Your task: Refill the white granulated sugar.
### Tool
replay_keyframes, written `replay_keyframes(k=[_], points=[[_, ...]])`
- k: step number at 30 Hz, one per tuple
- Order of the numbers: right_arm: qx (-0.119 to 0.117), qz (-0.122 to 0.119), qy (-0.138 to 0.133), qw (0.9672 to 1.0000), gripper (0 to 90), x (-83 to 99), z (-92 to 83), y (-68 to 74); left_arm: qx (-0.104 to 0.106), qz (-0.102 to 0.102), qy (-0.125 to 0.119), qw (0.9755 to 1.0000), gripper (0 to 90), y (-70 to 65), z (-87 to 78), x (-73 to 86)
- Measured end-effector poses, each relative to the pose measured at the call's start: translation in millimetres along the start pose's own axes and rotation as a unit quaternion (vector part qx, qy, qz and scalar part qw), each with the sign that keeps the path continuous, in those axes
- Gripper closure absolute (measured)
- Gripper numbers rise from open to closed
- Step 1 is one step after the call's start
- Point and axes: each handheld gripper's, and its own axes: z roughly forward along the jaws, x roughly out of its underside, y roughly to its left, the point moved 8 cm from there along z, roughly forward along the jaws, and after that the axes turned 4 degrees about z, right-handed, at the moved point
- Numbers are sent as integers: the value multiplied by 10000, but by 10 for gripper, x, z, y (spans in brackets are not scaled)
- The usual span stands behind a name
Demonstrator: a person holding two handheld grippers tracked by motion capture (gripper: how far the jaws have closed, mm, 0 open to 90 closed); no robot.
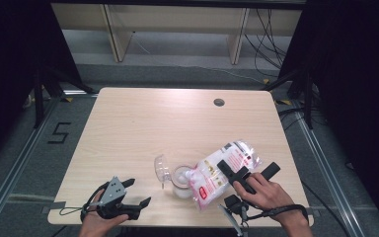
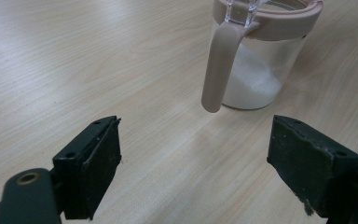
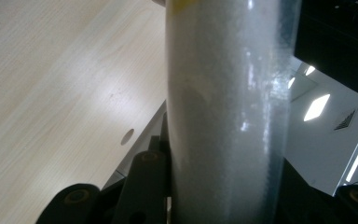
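A clear jar (image 1: 181,181) with white powder in it stands near the table's front edge, its beige-rimmed lid (image 1: 162,169) flipped open to the left. A plastic bag (image 1: 220,172) of white powder with red print lies tilted, its lower end over the jar's mouth. My right gripper (image 1: 248,168) is shut on the bag's upper part; in the right gripper view the bag (image 3: 223,107) stands pressed between the jaws of that gripper (image 3: 223,191). My left gripper (image 1: 138,191) hangs open left of the jar. In its own view that gripper (image 2: 198,140) points at the jar (image 2: 256,65) and its beige handle (image 2: 219,65), with nothing between the jaws.
The pale wooden table (image 1: 143,123) has a round cable hole (image 1: 219,102) at the back right. Black stands and cables flank it on the floor, and a pale shelf unit (image 1: 177,24) stands behind.
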Motion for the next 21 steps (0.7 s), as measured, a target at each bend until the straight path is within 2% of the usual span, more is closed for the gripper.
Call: replay_keyframes(k=[5, 10, 11, 18, 19, 21], points=[[-97, -64, 56, 9999, 751, 17, 15, 3, 57, -13, -22, 10000, 166, -18, 9, 2], [-47, -114, 44, 9999, 753, 11, 13, -4, 1, -17, -11, 10000, 166, -2, 2, 2], [-45, -114, 44, 9999, 753, 8, 12, -2, 53, -4, 5, 10000, 166, -4, 5, 5], [-68, -117, 42, 9999, 754, 3, 13, 4, 32, -39, -56, 10000, 166, -4, 13, 0], [-128, -114, 39, 9998, 754, 3, 16, 8, 32, -25, -36, 10000, 166, -4, 9, 1], [-65, -113, 25, 9999, 755, 3, 13, -1, 35, -1, -15, 10000, 166, -9, 7, 2]])
